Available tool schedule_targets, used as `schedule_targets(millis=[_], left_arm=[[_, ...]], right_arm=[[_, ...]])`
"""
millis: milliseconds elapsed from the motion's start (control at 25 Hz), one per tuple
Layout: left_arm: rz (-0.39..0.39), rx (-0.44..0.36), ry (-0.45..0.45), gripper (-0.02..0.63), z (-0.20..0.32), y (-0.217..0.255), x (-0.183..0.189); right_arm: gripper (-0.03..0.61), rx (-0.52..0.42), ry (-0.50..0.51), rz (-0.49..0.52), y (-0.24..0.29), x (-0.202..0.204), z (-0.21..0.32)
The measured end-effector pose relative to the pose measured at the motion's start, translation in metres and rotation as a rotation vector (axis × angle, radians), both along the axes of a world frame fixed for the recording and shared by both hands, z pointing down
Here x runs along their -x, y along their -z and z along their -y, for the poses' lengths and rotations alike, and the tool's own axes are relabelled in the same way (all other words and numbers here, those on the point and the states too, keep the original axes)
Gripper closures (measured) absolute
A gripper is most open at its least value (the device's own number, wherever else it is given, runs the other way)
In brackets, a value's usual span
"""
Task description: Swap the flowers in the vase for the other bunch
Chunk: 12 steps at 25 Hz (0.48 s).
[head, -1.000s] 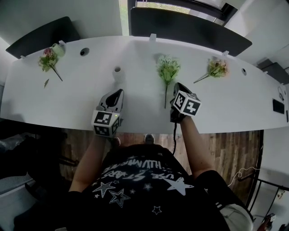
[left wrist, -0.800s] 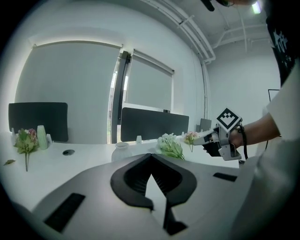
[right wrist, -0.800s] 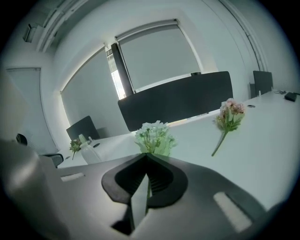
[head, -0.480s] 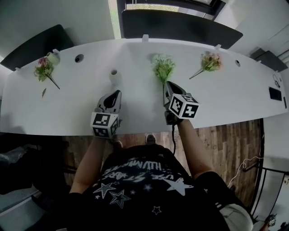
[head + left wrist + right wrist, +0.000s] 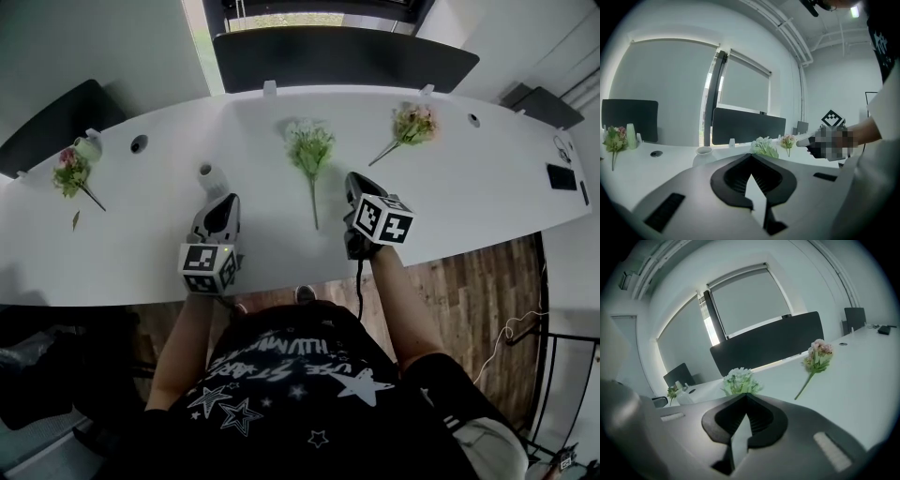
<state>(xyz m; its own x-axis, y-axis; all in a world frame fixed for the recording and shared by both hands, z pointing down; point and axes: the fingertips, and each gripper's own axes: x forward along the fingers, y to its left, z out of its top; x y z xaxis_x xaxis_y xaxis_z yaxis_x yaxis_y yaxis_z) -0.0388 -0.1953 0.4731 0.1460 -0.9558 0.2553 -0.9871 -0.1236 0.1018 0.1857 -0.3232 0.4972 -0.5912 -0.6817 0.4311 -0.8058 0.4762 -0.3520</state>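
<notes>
bunch [image 5: 308, 148] now clear of right gripper [image 5: 353, 180]

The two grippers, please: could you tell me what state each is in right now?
Left gripper: closed, holding nothing.
Right gripper: closed, holding nothing.

Head view steeply down on table [image 5: 469, 220]; 2 gripper views low, level, sharing green bunch [image 5: 764, 146].

White vase [image 5: 207, 174] upright; green bunch [image 5: 308, 150] flat.
</notes>
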Motion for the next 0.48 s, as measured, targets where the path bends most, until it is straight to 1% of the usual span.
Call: schedule_targets(millis=[240,480], left_arm=[[-0.007,-0.018,0.007,0.606,0.033,0.003,-0.019],[-0.006,-0.002,-0.005,0.606,0.065,0.001,-0.041]], right_arm=[[0.577,-0.032,-0.003,0.0,0.004,-0.036,0.04],[0.575,0.018,-0.062,-0.047,-0.011,-0.077,0.086]])
